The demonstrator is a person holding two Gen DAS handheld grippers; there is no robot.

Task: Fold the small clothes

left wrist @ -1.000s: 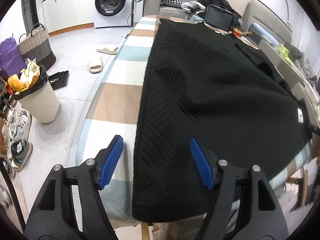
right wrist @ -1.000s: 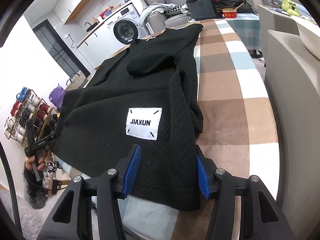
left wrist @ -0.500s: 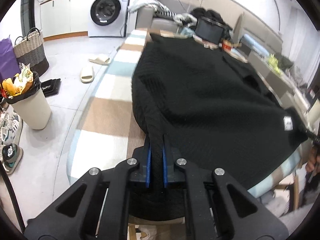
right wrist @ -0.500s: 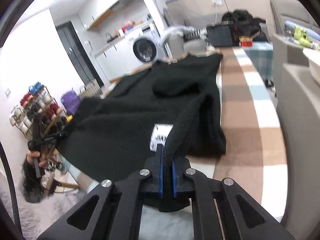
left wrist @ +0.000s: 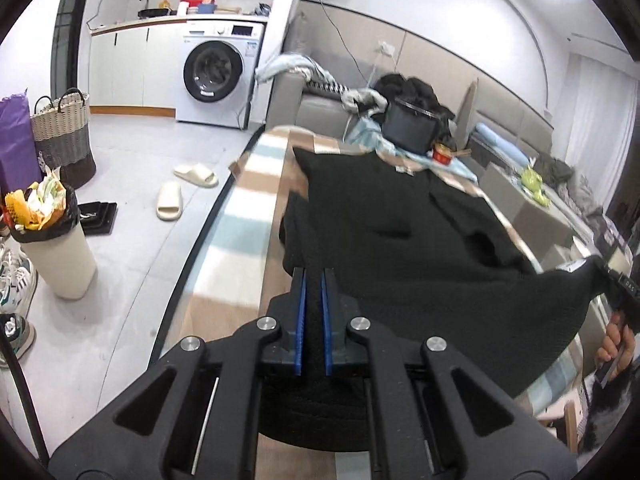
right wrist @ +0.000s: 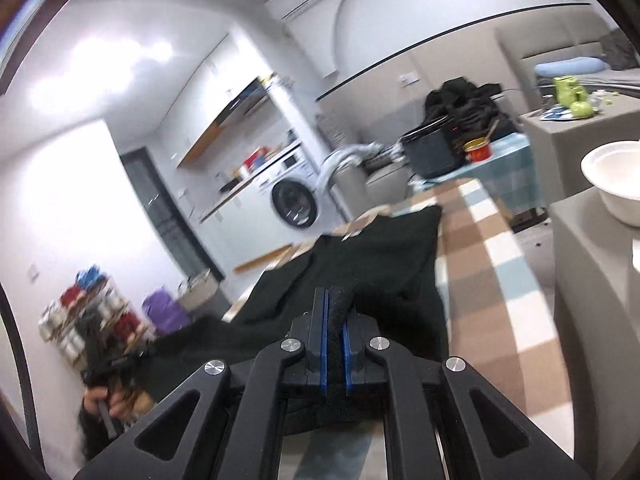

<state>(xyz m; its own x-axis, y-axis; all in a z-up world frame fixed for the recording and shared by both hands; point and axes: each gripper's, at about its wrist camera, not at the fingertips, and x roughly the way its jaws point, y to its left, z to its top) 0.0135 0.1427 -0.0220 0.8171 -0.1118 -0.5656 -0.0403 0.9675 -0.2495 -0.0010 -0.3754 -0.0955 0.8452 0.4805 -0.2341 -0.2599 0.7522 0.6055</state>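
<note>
Pinching the near edge of the black sweater (left wrist: 400, 248), the left gripper (left wrist: 313, 320) and right gripper (right wrist: 335, 344) are both holding it tight. The sweater is stretching away toward the top of the frame along the checked table (left wrist: 240, 216).

- no text reads clearly in either view.
- the washing machine (left wrist: 218, 76) carries a front sticker and panel markings, too small to make out.
- the far gripper body (left wrist: 628, 288) shows faint white letters, unreadable.
</note>
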